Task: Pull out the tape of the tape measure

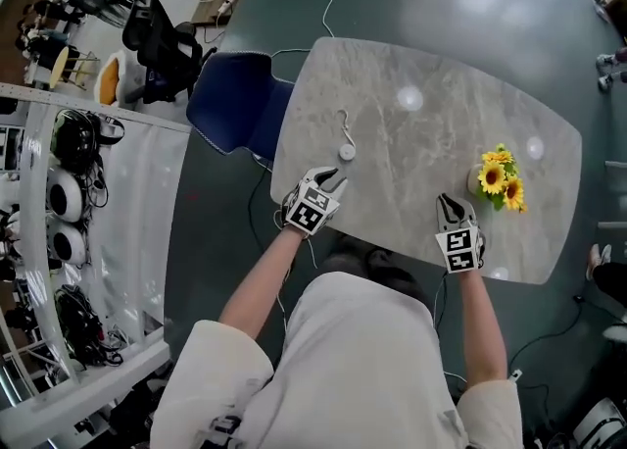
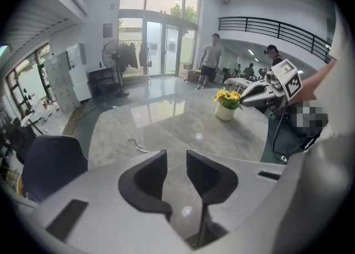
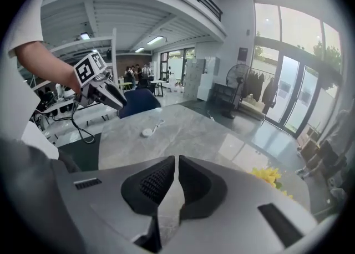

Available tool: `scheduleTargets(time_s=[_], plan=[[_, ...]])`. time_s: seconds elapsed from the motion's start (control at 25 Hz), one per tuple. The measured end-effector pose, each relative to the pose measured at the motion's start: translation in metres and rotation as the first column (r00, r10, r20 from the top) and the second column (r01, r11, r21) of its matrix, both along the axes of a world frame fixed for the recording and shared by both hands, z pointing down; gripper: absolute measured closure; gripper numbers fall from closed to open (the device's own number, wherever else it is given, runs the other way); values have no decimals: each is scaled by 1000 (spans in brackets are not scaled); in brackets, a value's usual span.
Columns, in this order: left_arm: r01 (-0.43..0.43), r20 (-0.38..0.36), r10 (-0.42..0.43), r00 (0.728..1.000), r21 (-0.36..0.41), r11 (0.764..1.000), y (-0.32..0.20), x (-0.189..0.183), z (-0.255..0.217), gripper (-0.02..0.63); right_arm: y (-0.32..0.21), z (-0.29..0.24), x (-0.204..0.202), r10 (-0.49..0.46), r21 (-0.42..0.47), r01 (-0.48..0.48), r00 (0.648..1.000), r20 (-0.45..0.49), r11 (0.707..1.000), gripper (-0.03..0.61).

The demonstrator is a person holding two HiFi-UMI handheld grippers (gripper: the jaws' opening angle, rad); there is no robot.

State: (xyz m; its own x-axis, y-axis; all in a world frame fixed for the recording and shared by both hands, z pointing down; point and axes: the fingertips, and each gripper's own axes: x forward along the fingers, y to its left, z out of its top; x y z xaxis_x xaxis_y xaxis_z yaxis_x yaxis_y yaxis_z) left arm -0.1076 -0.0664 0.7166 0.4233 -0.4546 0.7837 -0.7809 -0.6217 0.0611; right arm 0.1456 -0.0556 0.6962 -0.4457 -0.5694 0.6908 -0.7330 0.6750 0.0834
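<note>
Closest to the head camera is the person's white top (image 1: pixel 343 359), with both forearms reaching toward 12 o'clock over the near edge of the grey marble-look surface (image 1: pixel 421 94). Left gripper (image 1: pixel 333 180) is held over the near-left part of the surface. Its jaws are spread with a clear gap and nothing in it, you just see bare surface through them. Right gripper (image 1: pixel 451 206) is about 3 o'clock from it, jaws squeezed nearly together with only a thin slit, also empty. Tape measure (image 1: pixel 347 151), a little round white one, lies on the surface just past the left gripper at 12 o'clock. Neither gripper touches it, and a thin curled strip (image 1: pixel 343 124) runs off it toward 12. Pot of yellow flowers (image 1: pixel 500 180) sits roughly 1 o'clock from the right gripper. Blue chair (image 1: pixel 235 104) is off the surface's left edge, around 10 o'clock.
</note>
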Motion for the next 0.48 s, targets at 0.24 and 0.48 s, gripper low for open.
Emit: scheduleTargets(time_s=[0.24,0.48], plan=[[38,-72,-30,997,120,992,15,16,-68,553,7,-62,7,25,57,-29,997,77,998,537],[60,-164,-27,986,199,978,32,20,-120,595,12,-116,7,45,99,-63,984,173,993,538]])
